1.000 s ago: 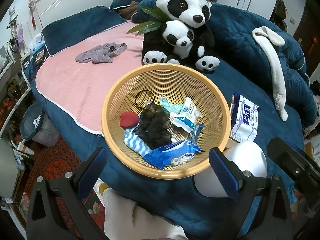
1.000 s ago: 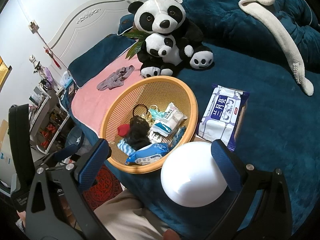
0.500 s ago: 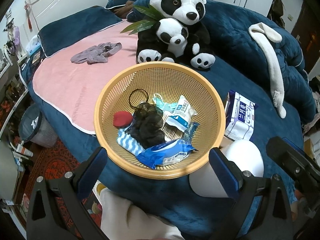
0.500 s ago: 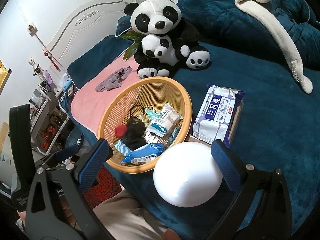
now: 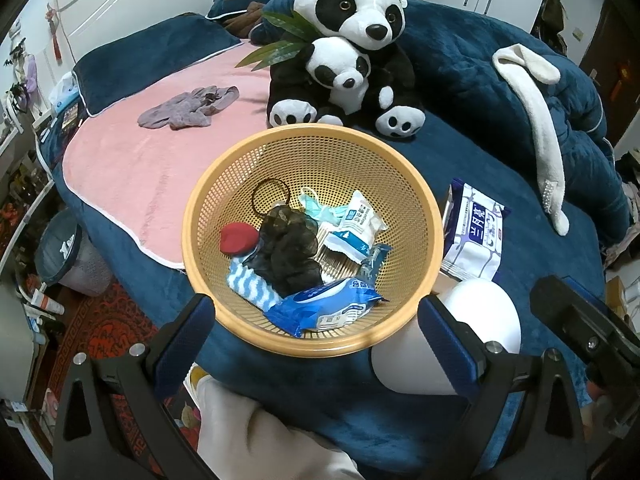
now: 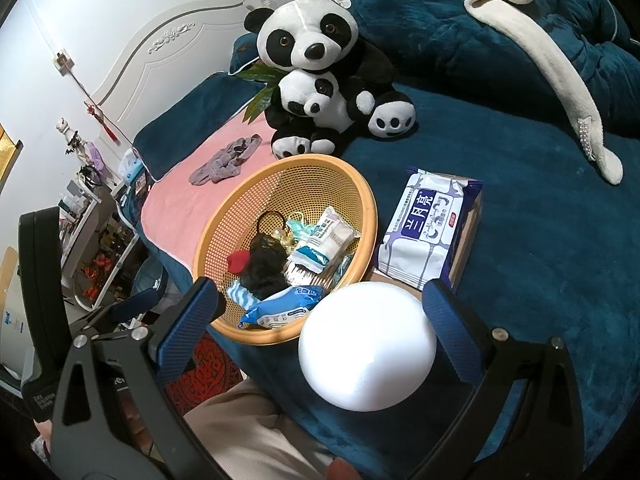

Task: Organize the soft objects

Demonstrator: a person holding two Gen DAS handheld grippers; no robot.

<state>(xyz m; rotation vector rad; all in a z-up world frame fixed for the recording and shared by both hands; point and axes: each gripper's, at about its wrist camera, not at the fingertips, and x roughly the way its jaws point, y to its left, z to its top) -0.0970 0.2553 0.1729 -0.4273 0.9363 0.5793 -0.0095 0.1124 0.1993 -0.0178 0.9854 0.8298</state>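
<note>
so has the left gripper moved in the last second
Yes. In the left wrist view the orange basket and panda slid down and toward the left gripper, so it has eased forward and a bit left.

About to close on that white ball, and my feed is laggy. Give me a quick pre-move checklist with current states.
1. Right gripper open: ok, jaws spread wide.
2. White ball between the right gripper's fingers: ok, though it sits nearer the right finger.
3. Right gripper touching the ball: cannot tell.
4. Left gripper open and holding nothing: ok, it hovers at the near rim of the orange basket.
5. Room in the basket: ok, the far half shows bare mesh.
6. Tissue pack out of the way of the grasp: ok, it lies beyond the ball.
</note>
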